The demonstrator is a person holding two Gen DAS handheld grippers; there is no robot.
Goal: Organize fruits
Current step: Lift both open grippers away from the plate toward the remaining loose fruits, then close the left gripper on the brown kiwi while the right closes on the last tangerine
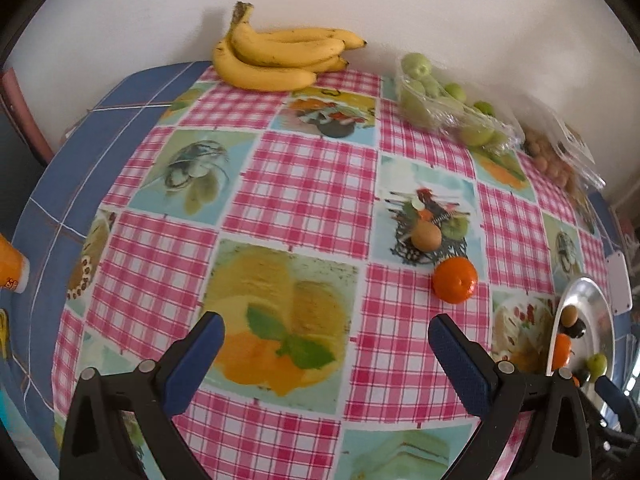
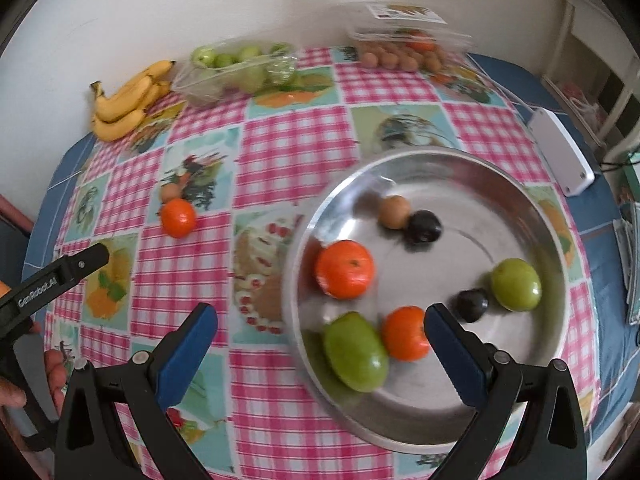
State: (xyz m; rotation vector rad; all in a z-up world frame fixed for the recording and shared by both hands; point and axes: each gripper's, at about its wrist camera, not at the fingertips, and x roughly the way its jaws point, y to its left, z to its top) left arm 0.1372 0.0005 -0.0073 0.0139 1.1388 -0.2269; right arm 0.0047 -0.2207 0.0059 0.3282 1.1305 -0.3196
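A steel bowl (image 2: 532, 216) sits on the table at the right and holds two tangerines (image 2: 345, 269), two green fruits (image 2: 516, 285), two dark plums (image 2: 424, 227) and a small brown fruit (image 2: 394, 212). My right gripper (image 2: 320, 320) is open and empty over the bowl's near left rim. On the cloth lie a loose tangerine (image 1: 456, 280) and a small brown fruit (image 1: 426, 234); both also show in the right wrist view, the tangerine (image 2: 178, 218) at left. My left gripper (image 1: 326, 328) is open and empty, just short of that tangerine. The bowl (image 1: 600, 316) shows at the right edge.
A banana bunch (image 1: 280, 56) lies at the table's far edge by the wall. A clear bag of green fruits (image 1: 444, 100) and a clear box of small brown fruits (image 2: 404, 54) stand beside it. A white device (image 2: 560, 156) lies right of the bowl.
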